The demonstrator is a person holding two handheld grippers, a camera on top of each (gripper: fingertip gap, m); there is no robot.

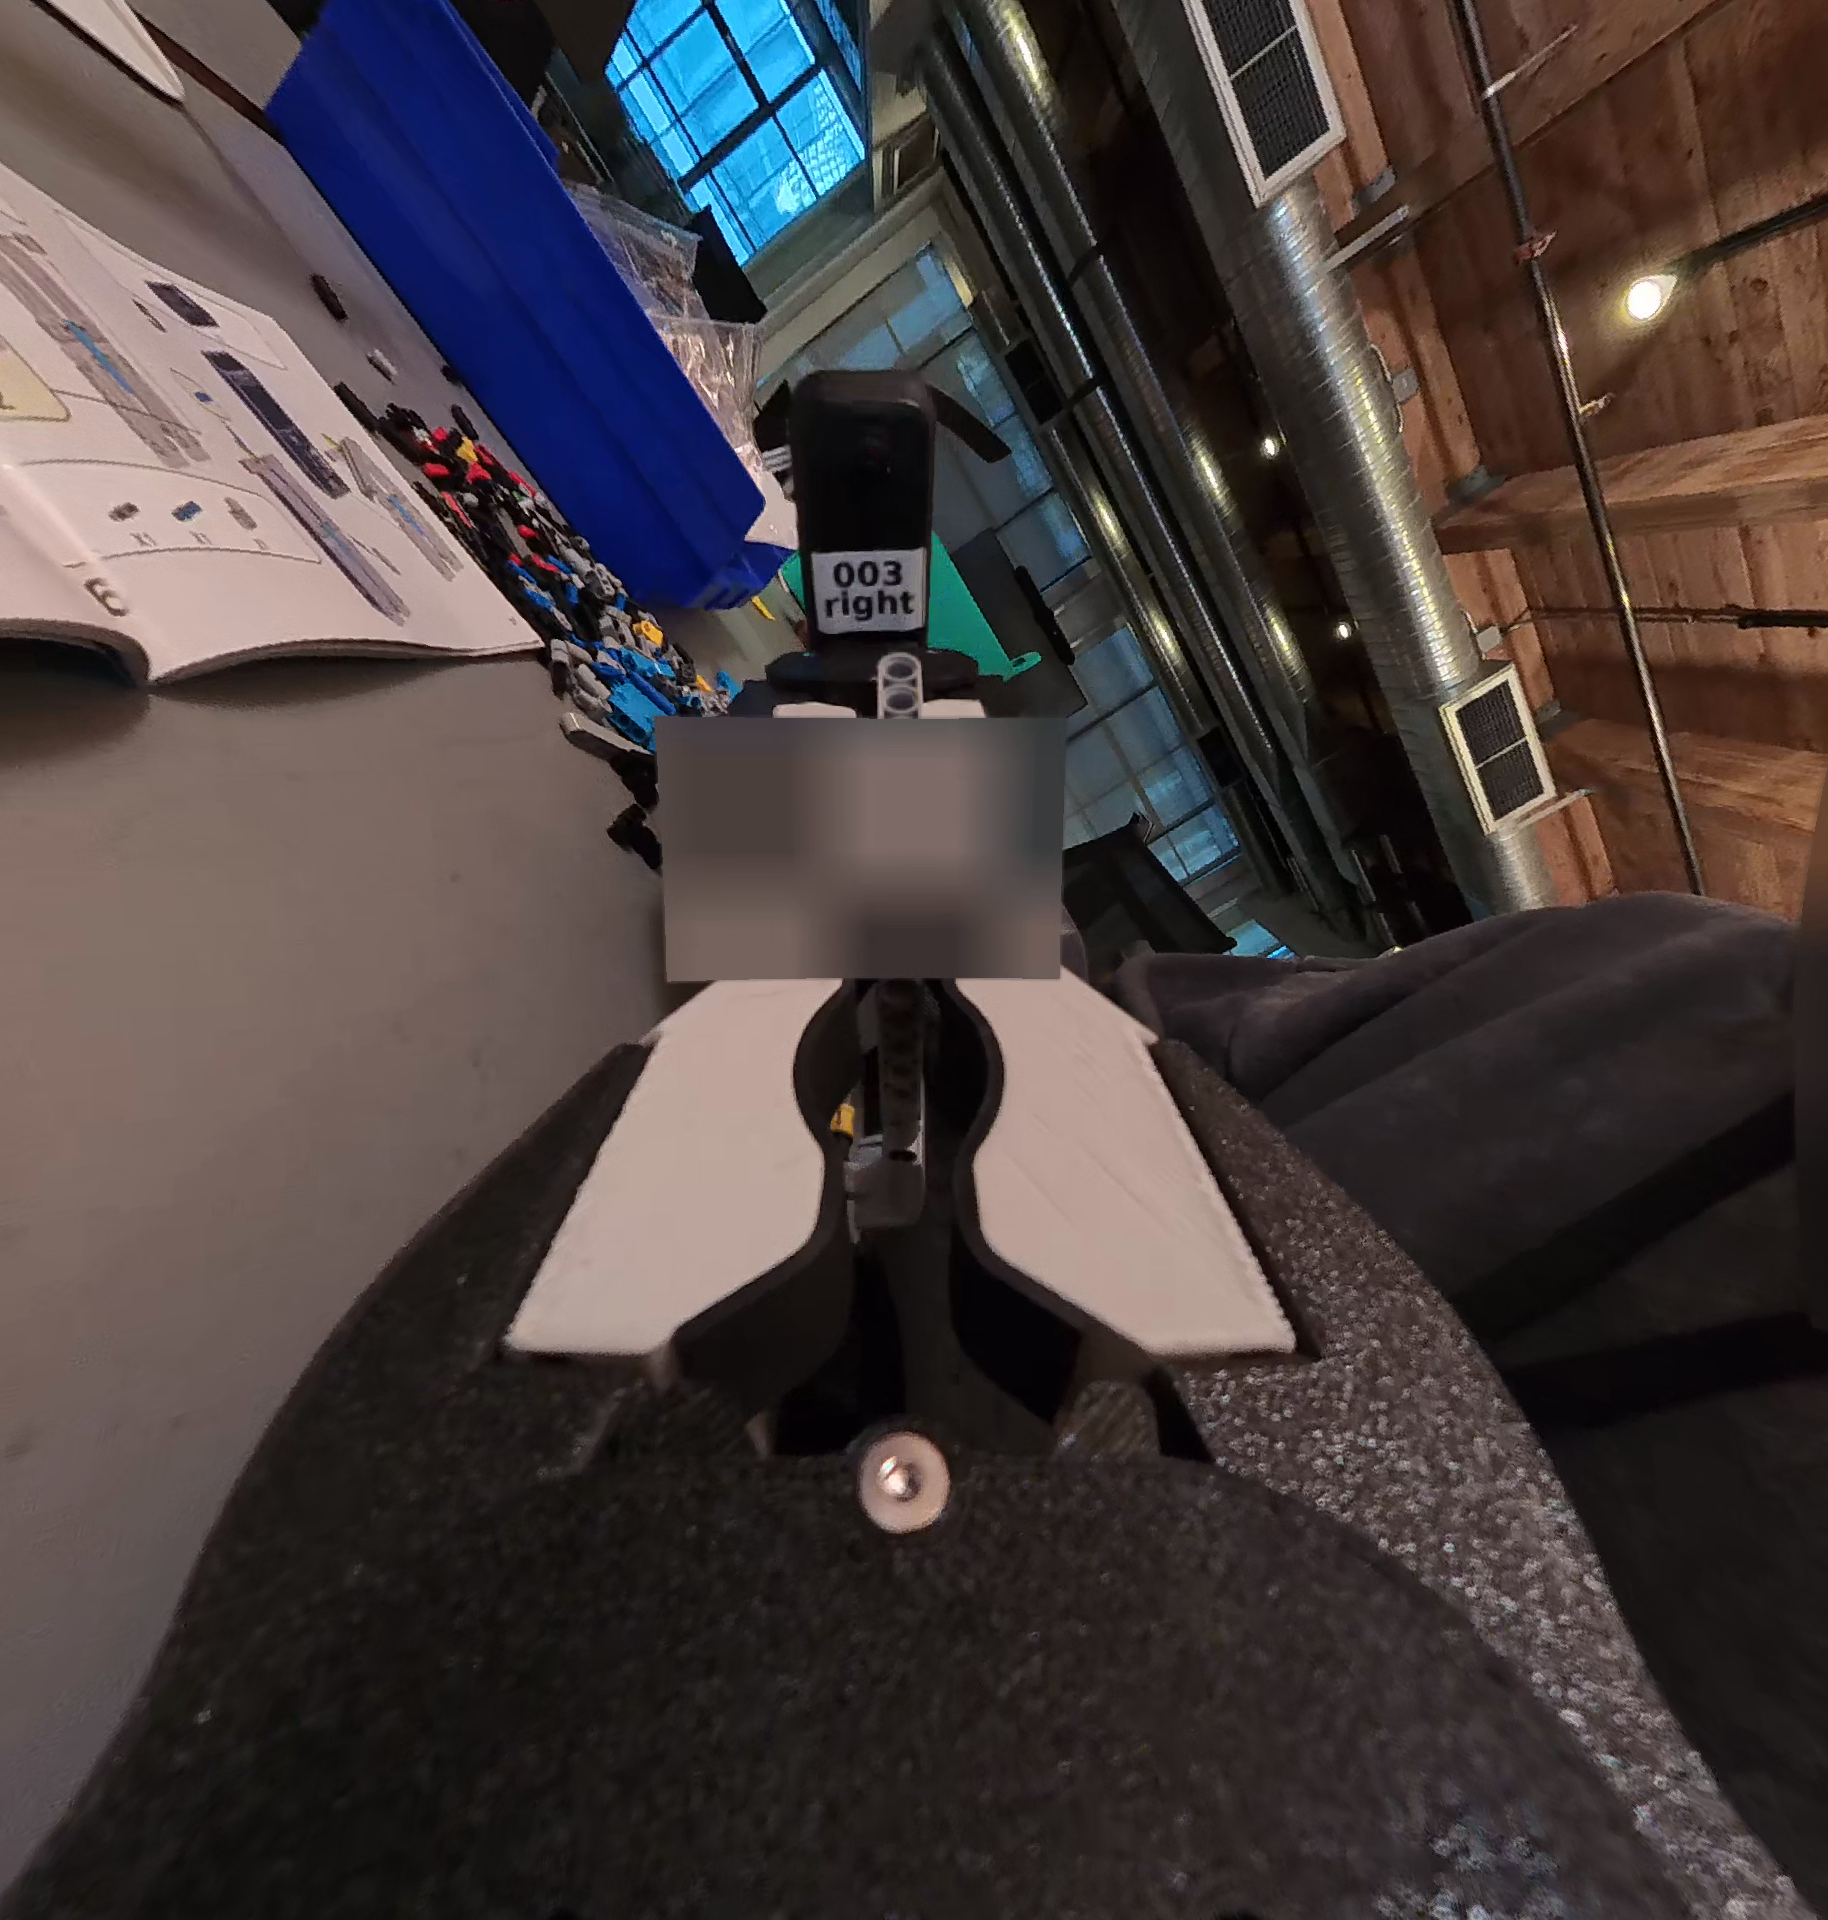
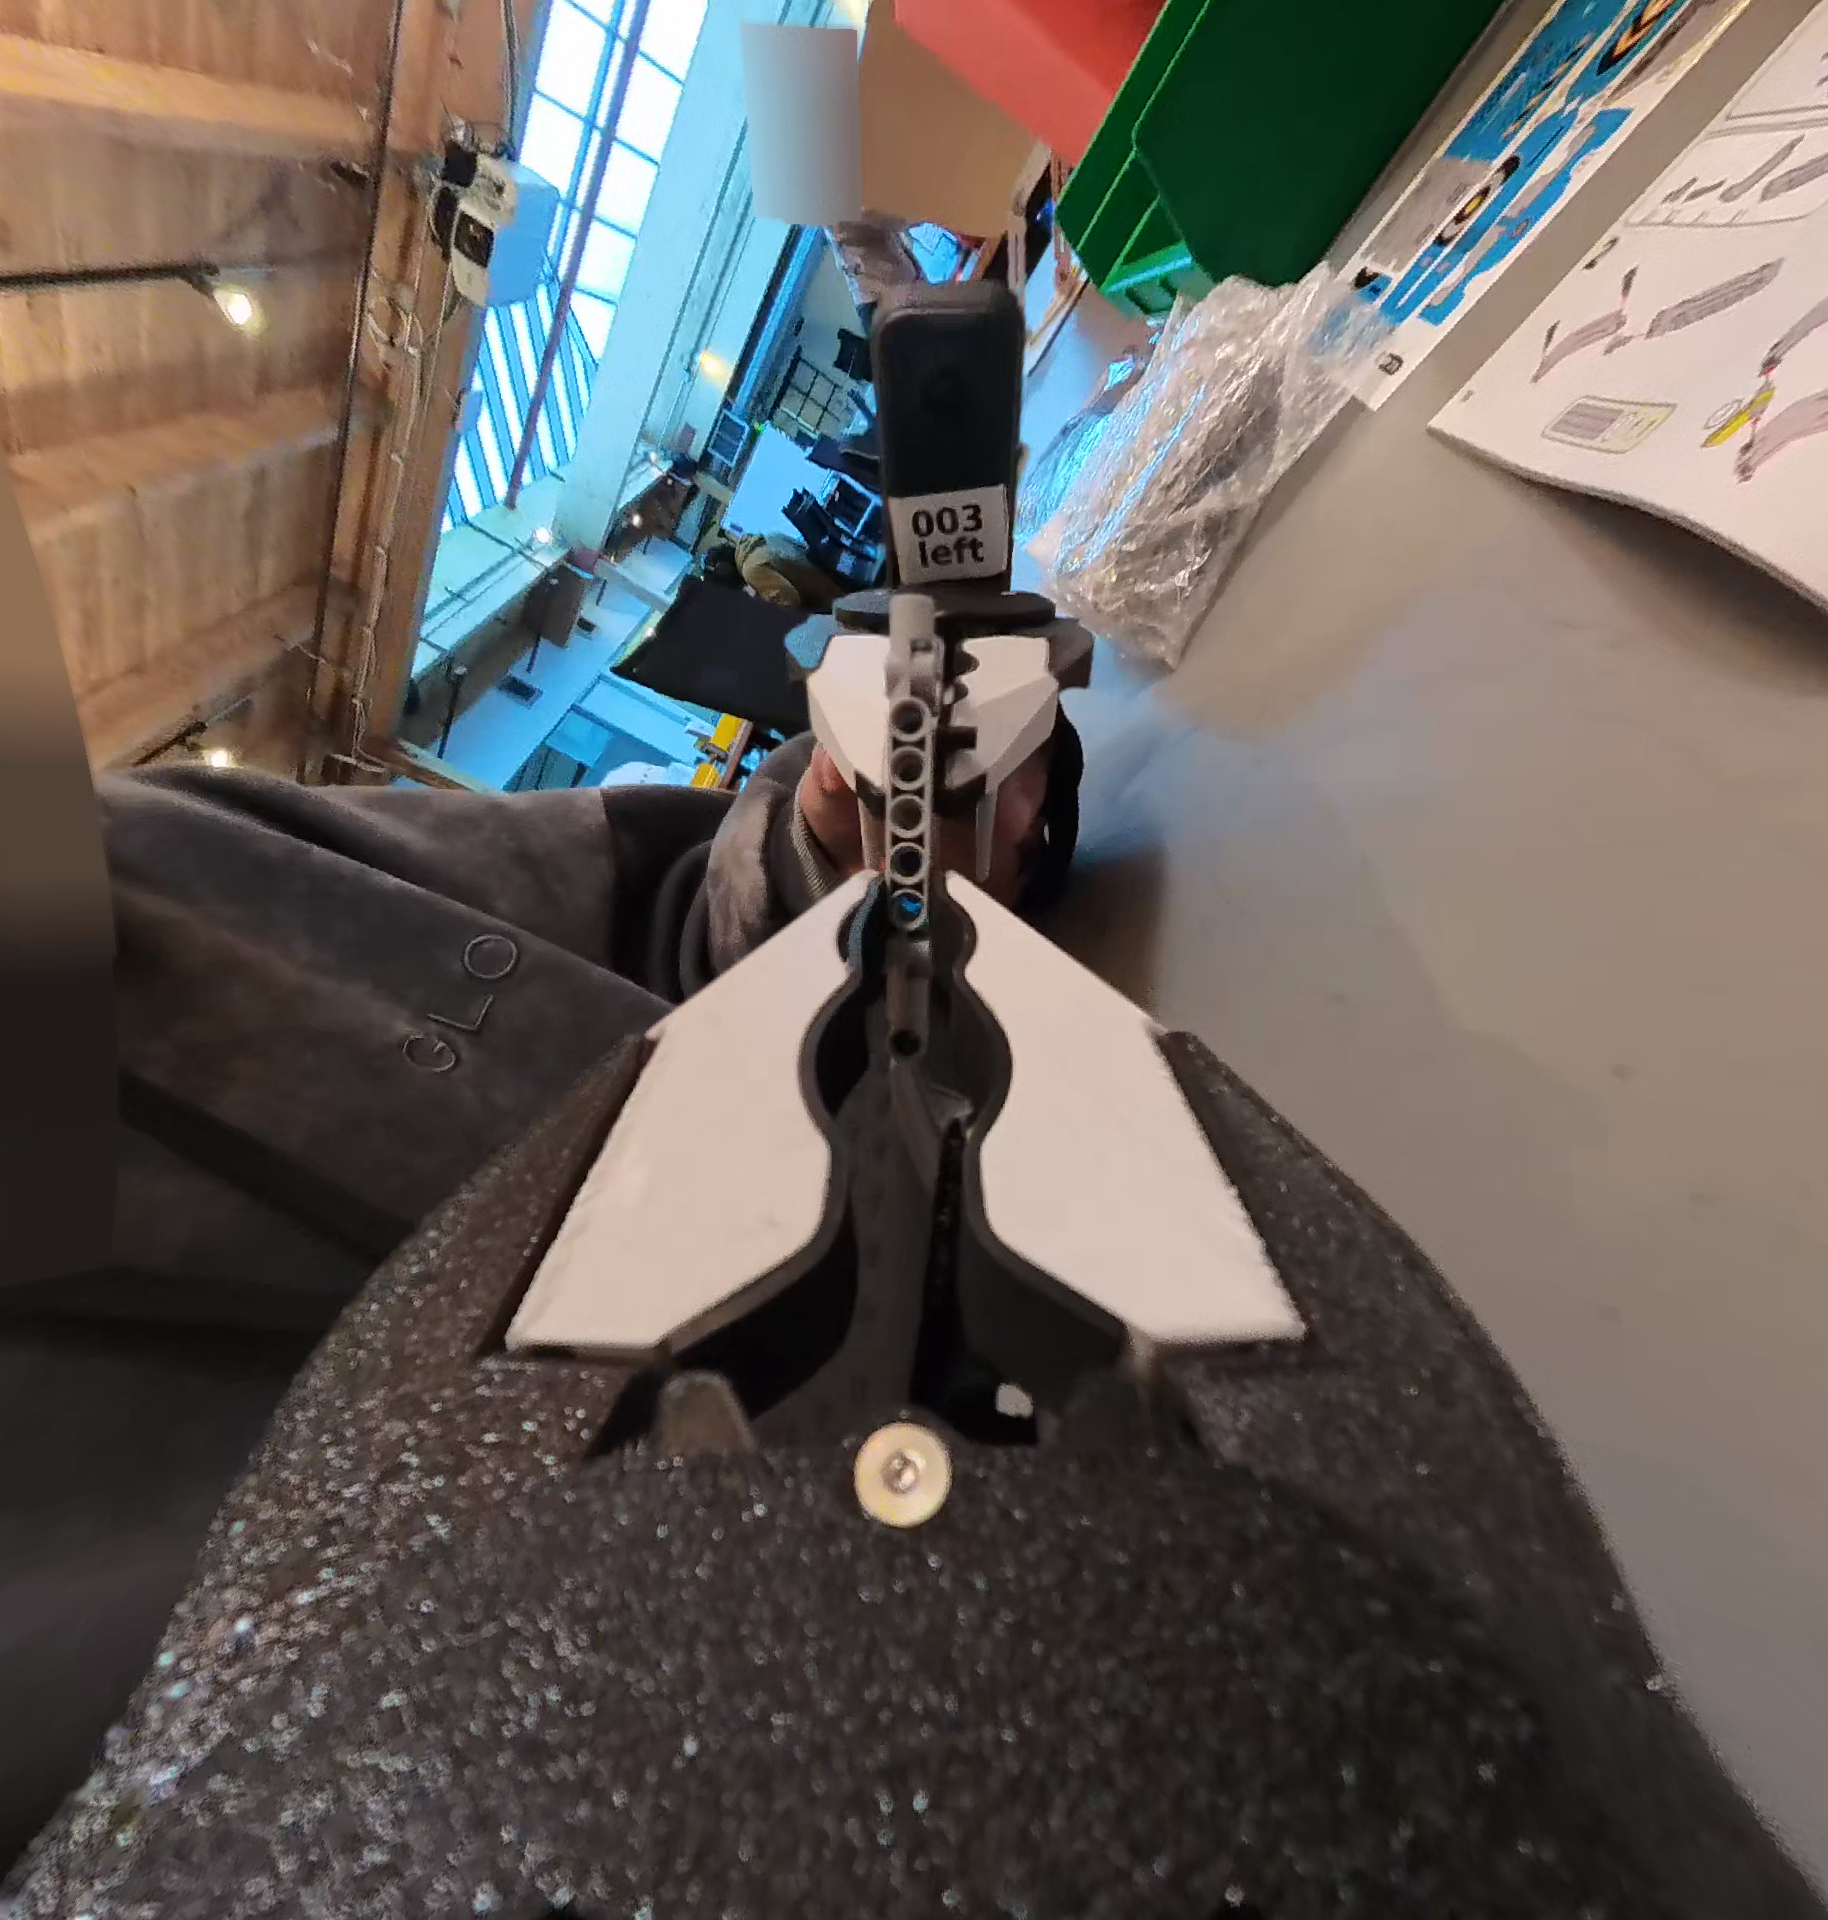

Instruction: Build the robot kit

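Grey beam spans both my grippers: left gripper clamps one end, right gripper the other, both clear above the worktop. Loose bricks lie ahead-left of my left gripper.

Two grippers face each other over a table, both closed on one beam assembly.

The left gripper and the right gripper point nose to nose, the beam assembly spanning between them above the table. In the left wrist view, an open instruction booklet lies on the table, a heap of small bricks beside it, a bin behind the heap. In the right wrist view, plastic bags lie between more bins and printed sheets.
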